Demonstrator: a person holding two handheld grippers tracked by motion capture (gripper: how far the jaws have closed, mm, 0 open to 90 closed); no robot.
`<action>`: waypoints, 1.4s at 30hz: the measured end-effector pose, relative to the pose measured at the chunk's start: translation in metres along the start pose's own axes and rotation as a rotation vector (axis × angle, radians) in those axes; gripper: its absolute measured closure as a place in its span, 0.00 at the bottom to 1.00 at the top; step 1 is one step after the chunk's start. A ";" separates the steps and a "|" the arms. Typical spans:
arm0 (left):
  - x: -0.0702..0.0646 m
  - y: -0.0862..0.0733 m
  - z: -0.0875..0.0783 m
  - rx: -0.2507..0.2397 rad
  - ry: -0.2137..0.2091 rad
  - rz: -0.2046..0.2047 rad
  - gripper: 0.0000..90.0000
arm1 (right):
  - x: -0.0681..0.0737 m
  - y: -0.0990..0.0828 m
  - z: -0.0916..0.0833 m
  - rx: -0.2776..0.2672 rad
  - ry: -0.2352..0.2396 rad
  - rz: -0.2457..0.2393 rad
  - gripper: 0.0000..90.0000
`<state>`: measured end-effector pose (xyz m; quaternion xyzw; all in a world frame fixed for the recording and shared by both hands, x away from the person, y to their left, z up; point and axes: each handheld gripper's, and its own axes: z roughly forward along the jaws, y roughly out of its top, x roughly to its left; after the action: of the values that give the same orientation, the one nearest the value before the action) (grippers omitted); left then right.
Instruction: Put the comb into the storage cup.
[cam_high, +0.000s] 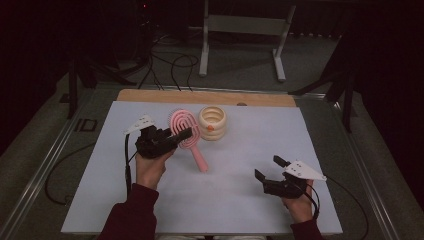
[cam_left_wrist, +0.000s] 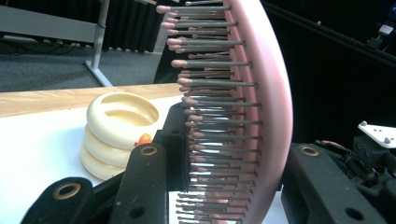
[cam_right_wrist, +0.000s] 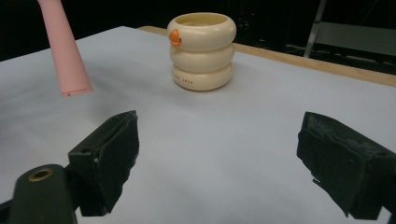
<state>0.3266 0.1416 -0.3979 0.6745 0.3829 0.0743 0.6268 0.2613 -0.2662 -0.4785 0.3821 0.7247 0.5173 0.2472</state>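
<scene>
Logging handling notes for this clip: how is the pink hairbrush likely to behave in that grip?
Probably stiff: the hairbrush hangs from the left gripper with its handle unsupported and straight. It looks light. Clamped across the bristles, which may flex, it could pivot or slip.

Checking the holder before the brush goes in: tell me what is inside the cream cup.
The cream cup shows a bare inner wall near its rim, nothing sticking out. Its bottom is hidden by the wall. The left gripper holds the pink hairbrush beside it.

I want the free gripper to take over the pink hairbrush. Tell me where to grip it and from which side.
Grip the pink plastic hairbrush by its smooth tapered handle, near the free lower end. The left gripper clamps the bristled head, so bring the open right gripper in from its own side, fingers across the handle.
</scene>
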 end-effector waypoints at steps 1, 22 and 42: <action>0.000 0.001 0.000 0.001 0.002 0.002 0.71 | 0.000 0.000 0.000 0.001 0.000 0.001 0.14; 0.009 0.015 0.010 0.025 0.000 0.024 0.71 | -0.002 -0.002 -0.001 -0.006 -0.002 0.013 0.14; 0.016 0.024 0.019 0.019 0.010 0.030 0.71 | -0.002 -0.002 -0.004 -0.011 0.001 0.010 0.14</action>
<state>0.3589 0.1388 -0.3864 0.6856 0.3766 0.0837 0.6173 0.2590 -0.2709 -0.4791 0.3839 0.7202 0.5226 0.2464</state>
